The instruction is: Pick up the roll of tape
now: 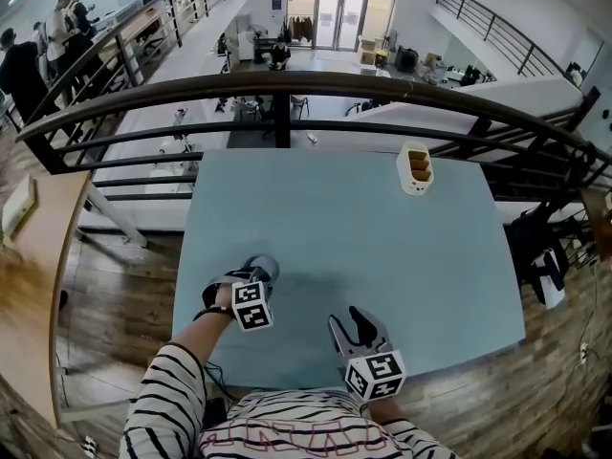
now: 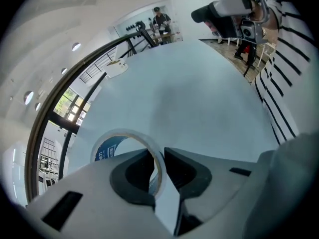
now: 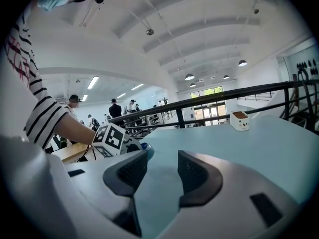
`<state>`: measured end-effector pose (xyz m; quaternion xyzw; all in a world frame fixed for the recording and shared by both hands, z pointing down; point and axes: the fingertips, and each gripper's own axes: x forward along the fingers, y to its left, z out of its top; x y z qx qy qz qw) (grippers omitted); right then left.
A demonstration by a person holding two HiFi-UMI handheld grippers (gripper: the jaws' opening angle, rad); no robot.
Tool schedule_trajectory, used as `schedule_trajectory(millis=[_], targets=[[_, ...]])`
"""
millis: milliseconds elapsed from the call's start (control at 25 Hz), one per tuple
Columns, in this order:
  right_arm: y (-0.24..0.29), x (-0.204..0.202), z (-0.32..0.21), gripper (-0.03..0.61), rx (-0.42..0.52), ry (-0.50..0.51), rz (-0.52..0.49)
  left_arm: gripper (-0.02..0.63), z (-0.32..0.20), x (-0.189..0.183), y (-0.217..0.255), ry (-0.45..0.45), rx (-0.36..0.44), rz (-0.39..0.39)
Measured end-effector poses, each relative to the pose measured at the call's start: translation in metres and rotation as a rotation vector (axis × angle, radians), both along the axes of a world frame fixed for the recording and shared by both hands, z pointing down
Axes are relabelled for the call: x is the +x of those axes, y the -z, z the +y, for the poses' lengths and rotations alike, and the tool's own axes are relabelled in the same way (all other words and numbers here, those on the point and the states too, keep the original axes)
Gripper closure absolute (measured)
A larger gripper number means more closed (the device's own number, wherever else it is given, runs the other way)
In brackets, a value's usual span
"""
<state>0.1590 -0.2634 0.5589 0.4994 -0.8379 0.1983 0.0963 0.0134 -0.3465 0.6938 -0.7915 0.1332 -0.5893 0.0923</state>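
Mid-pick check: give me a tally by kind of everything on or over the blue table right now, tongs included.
1 roll of tape, its wall pinched in the left tongs
1 small white box, standing alone on the far side
2 tongs: the left tongs shut on the tape, the right tongs open and empty
Total: 4

Open table (image 1: 382, 256) lies ahead of my right gripper (image 1: 350, 323). A small white box (image 1: 415, 167) stands far right, railing (image 1: 287, 89) beyond.

A black curved railing (image 1: 287, 84) borders the pale blue table (image 1: 335, 208) above a bright atrium (image 1: 330, 17).
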Motion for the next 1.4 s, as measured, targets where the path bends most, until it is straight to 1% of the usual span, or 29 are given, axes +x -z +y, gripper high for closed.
schedule_trajectory(millis=[200, 400, 680, 960, 1120, 1400], targets=[[0.006, -0.027, 0.02, 0.391, 0.018, 0.007, 0.004, 0.532, 0.017, -0.018, 0.023, 0.03, 0.062, 0.079], [0.018, -0.05, 0.039, 0.391, 0.04, 0.007, 0.007, 0.532, 0.037, -0.039, 0.053, 0.08, 0.123, 0.175], [0.028, -0.086, 0.066, 0.391, 0.054, 0.004, 0.02, 0.532, 0.069, -0.074, 0.101, 0.187, 0.213, 0.351], [0.028, -0.106, 0.092, 0.391, 0.066, 0.021, 0.021, 0.532, 0.115, -0.091, 0.129, 0.26, 0.268, 0.487], [0.031, -0.119, 0.107, 0.391, 0.077, 0.029, 0.022, 0.532, 0.141, -0.11, 0.143, 0.325, 0.287, 0.575], [0.029, -0.137, 0.134, 0.391, 0.089, 0.017, 0.031, 0.532, 0.186, -0.146, 0.157, 0.402, 0.322, 0.648]])
